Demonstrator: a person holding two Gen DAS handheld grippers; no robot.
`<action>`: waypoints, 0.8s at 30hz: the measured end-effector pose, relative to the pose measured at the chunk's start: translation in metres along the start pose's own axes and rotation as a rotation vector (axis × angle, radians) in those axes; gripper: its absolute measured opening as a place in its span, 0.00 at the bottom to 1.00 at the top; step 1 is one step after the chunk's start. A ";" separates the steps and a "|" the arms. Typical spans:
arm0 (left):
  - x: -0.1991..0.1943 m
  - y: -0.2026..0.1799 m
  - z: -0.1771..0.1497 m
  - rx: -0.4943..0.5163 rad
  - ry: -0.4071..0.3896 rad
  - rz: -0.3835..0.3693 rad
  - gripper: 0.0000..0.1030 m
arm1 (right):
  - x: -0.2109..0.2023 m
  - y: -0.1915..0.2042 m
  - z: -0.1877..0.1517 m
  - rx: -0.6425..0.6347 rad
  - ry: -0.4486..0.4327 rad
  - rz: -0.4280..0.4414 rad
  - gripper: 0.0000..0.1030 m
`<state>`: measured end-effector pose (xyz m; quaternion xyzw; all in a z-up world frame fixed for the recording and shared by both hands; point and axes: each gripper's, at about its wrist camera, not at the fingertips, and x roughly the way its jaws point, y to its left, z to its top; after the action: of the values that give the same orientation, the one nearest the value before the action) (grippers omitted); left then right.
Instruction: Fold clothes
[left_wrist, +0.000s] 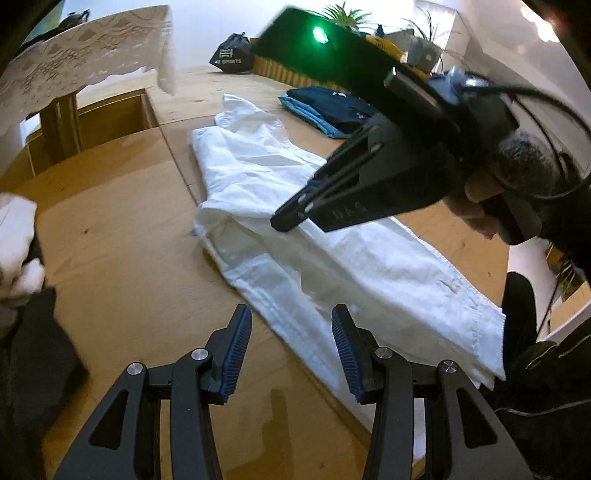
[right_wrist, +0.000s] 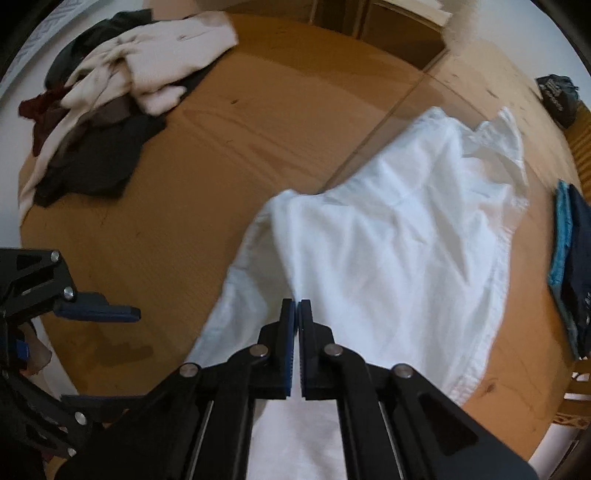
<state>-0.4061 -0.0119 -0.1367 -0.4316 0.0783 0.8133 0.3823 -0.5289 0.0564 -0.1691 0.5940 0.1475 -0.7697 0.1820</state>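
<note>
A white shirt (left_wrist: 332, 258) (right_wrist: 388, 240) lies spread along the wooden table (left_wrist: 122, 229). In the right wrist view my right gripper (right_wrist: 297, 306) points down at it with its blue pads pressed together. A raised fold of the shirt runs right up to those tips and appears pinched there. The left wrist view shows the same gripper (left_wrist: 282, 223), held by a hand, touching the shirt's middle fold. My left gripper (left_wrist: 291, 321) hangs over the shirt's near edge, open, with nothing between its pads. One of its fingers (right_wrist: 96, 312) shows at the left of the right wrist view.
A heap of unfolded dark and cream clothes (right_wrist: 110, 92) lies at one end of the table. A folded blue stack (left_wrist: 325, 107) (right_wrist: 572, 266) sits beyond the shirt. A black bag (left_wrist: 231, 55) and plants stand further back. A lace cloth (left_wrist: 74, 66) hangs over a recess (left_wrist: 110, 122).
</note>
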 end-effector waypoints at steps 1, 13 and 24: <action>0.003 -0.001 0.003 -0.002 -0.002 -0.014 0.42 | -0.004 0.000 -0.001 -0.005 -0.011 0.002 0.02; 0.059 -0.021 0.032 0.154 0.045 0.050 0.42 | -0.042 -0.012 -0.012 -0.001 -0.100 0.013 0.02; 0.069 0.025 0.041 -0.055 0.002 -0.056 0.47 | -0.040 -0.034 -0.012 0.049 -0.119 0.054 0.02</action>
<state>-0.4729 0.0275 -0.1688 -0.4450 0.0440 0.8035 0.3930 -0.5250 0.0966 -0.1332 0.5554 0.1013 -0.8016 0.1966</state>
